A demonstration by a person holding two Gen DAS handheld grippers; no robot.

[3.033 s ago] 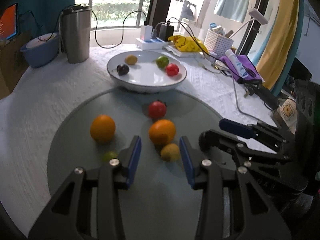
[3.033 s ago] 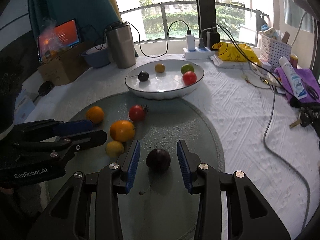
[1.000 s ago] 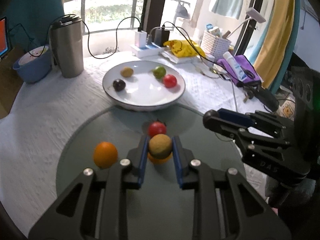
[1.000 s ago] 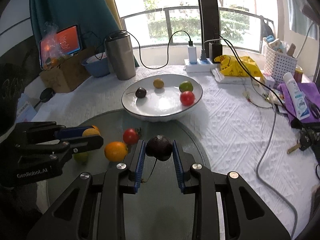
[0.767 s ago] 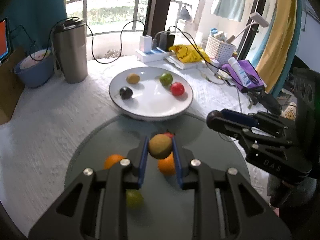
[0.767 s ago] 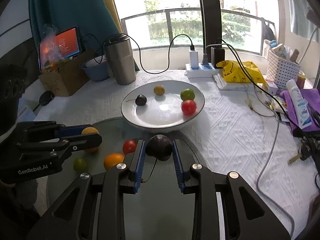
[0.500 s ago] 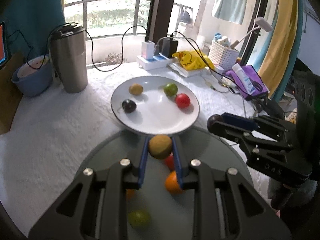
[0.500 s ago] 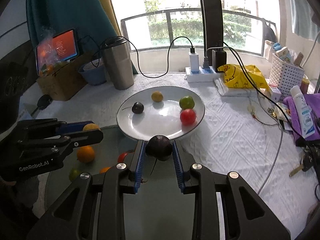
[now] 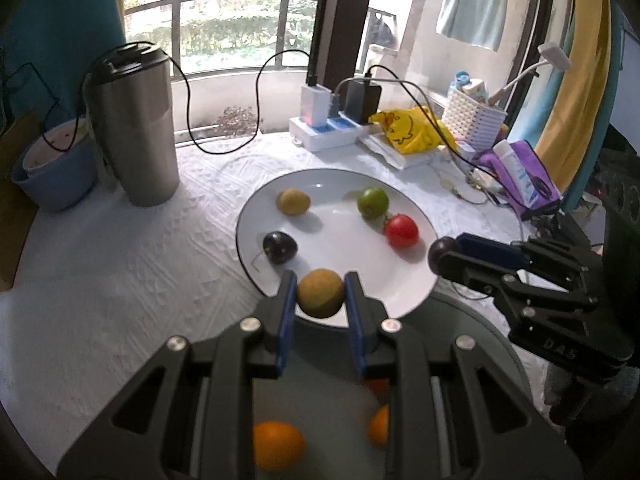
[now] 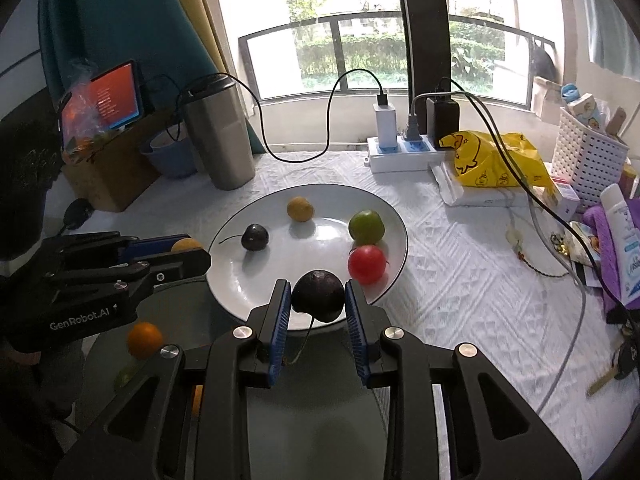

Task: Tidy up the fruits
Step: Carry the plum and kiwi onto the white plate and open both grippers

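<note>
My left gripper (image 9: 320, 296) is shut on a yellow-brown fruit (image 9: 320, 294), held above the near rim of the white plate (image 9: 416, 296). My right gripper (image 10: 318, 296) is shut on a dark plum (image 10: 318, 295) with a stem, also above the plate's near rim (image 10: 240, 300). On the plate lie a yellow fruit (image 10: 300, 209), a dark plum (image 10: 255, 237), a green fruit (image 10: 366, 227) and a red tomato (image 10: 366, 264). Oranges (image 9: 278, 444) and a small green fruit (image 10: 126, 374) remain on the grey round mat (image 10: 320, 420).
A steel tumbler (image 9: 134, 128) and blue bowl (image 9: 52, 172) stand far left. A power strip with cables (image 10: 400, 152), yellow bag (image 10: 492, 160), white basket (image 10: 586, 152) and purple cloth with tube (image 10: 620, 240) crowd the back right.
Both grippers have closed on their fruits, lifted them off the mat and carried them forward to the plate's near rim.
</note>
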